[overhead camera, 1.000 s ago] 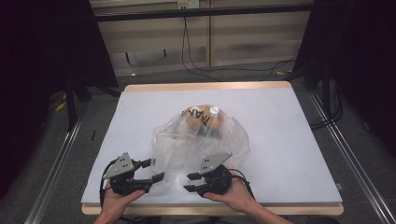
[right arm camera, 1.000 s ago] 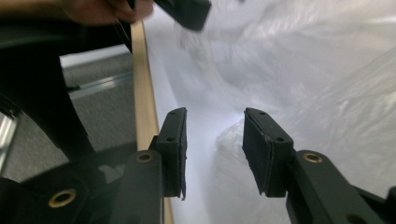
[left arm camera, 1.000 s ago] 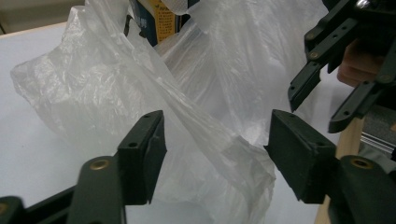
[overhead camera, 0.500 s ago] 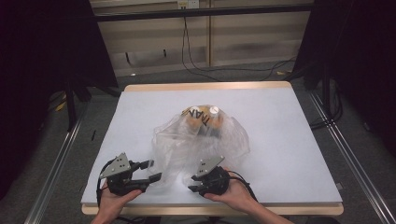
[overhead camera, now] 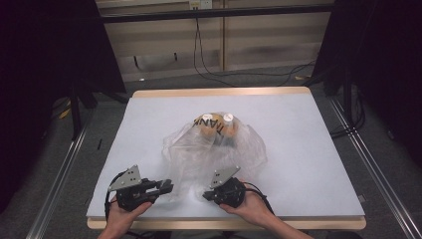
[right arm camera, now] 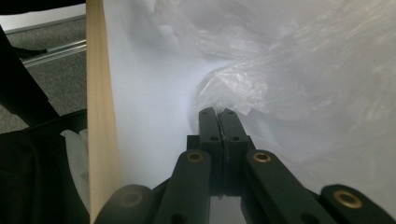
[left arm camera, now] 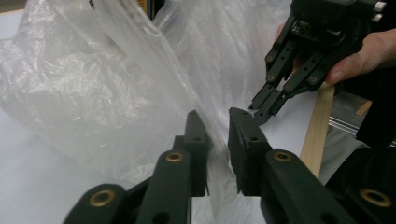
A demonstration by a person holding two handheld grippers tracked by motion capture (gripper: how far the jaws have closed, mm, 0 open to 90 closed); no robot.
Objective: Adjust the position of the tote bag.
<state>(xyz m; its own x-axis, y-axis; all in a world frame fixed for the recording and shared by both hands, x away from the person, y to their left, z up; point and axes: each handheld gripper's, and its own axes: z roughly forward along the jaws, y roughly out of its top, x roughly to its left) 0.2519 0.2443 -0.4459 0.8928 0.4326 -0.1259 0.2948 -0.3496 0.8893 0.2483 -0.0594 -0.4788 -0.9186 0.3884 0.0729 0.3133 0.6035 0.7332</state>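
A clear plastic bag [overhead camera: 214, 149] with packaged goods inside lies mid-table [overhead camera: 308, 149], its near edge pinched flat between the shut jaws of the right gripper [overhead camera: 211, 191], while the left gripper [overhead camera: 166, 186], just closing, stands narrowly parted around a fold of the film.
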